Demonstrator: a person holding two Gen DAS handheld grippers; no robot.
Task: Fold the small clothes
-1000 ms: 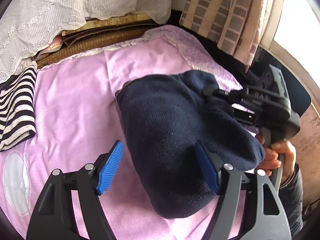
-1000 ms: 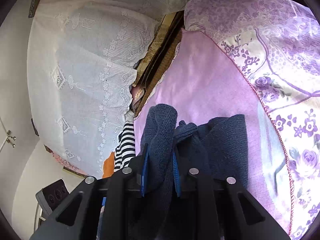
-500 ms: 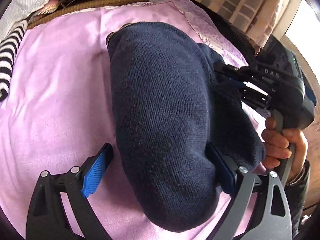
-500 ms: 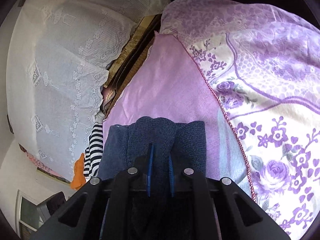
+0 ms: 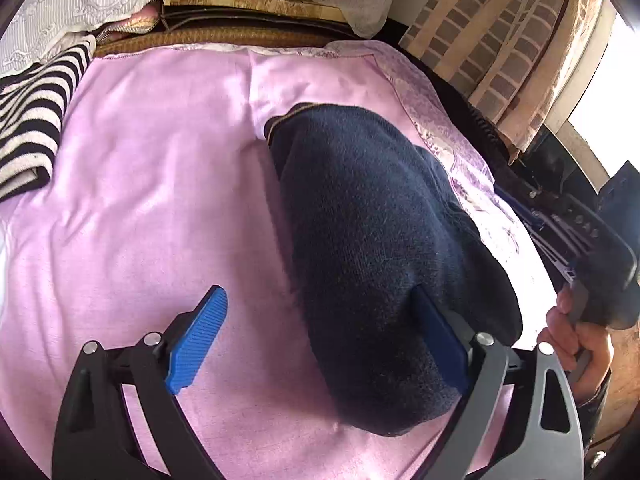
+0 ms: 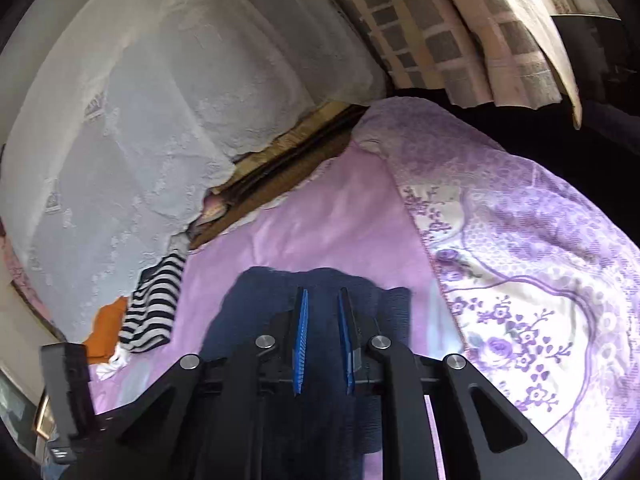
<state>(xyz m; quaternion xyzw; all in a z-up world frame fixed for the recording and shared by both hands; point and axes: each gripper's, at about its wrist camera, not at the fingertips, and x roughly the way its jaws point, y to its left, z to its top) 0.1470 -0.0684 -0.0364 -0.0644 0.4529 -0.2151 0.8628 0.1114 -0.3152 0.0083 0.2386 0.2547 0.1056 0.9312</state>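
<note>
Left wrist view first: the left gripper (image 5: 320, 344) hangs over the pale pink bed sheet (image 5: 160, 200) with its blue-padded jaws spread wide. The folded dark navy knitted garment (image 5: 380, 260) lies on the sheet as a thick bundle, its near end reaching in between the jaws. The right-hand pad lies against its side, while the left-hand pad stands clear over bare sheet, so nothing is pinched. Off to the left edge sits a folded black-and-white striped garment (image 5: 28, 128). At the right edge, a hand (image 5: 576, 340) holds the handle of the black right gripper body.

Over to the right wrist view: the right gripper (image 6: 323, 336) has its blue pads close together with a narrow gap, hovering above the navy garment (image 6: 256, 312); no cloth is visibly caught between them. The striped garment (image 6: 154, 312) lies to the left, just beside a white lace cloth (image 6: 160, 120).
</note>
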